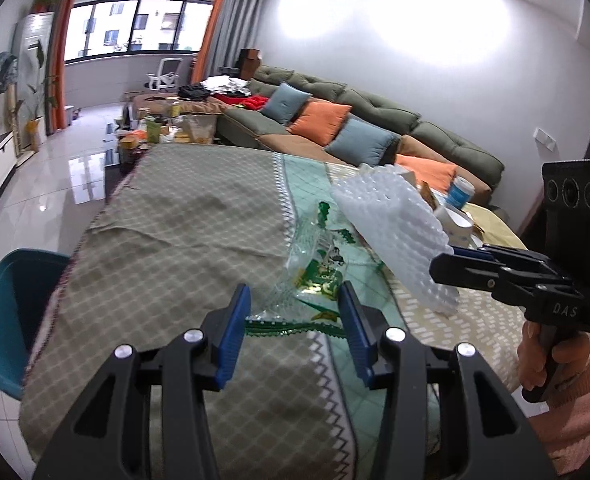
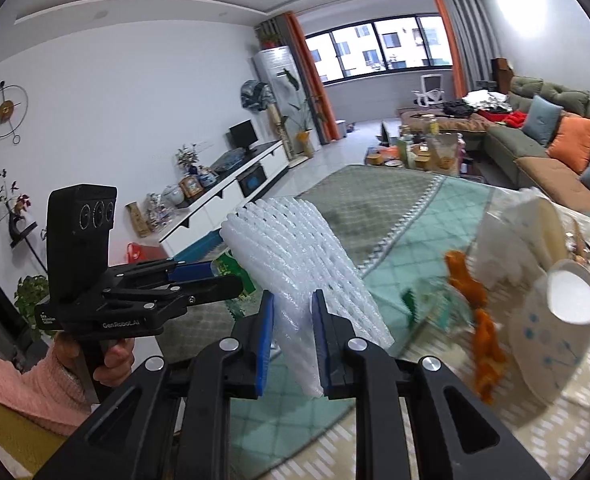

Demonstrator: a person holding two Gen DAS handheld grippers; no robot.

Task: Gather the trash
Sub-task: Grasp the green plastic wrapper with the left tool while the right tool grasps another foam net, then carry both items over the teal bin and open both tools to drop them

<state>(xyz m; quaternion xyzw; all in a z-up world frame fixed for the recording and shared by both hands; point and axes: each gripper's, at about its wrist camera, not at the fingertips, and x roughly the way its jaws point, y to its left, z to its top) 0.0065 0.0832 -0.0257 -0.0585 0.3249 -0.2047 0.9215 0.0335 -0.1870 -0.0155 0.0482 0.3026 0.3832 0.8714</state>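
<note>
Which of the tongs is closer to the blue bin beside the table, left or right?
Left. The left tongs hold a clear green-printed wrapper over the table, with the blue bin off their left side. The right tongs, clamping white foam netting, sit further right.

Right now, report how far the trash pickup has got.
Done: nothing visibly binned; the blue bin shows only its rim. In hand: the right hand-held gripper clamps the white bubble wrap; the left hand-held gripper has the clear green-printed wrapper between its pads. Left: paper cups and orange scraps on the table.
</note>
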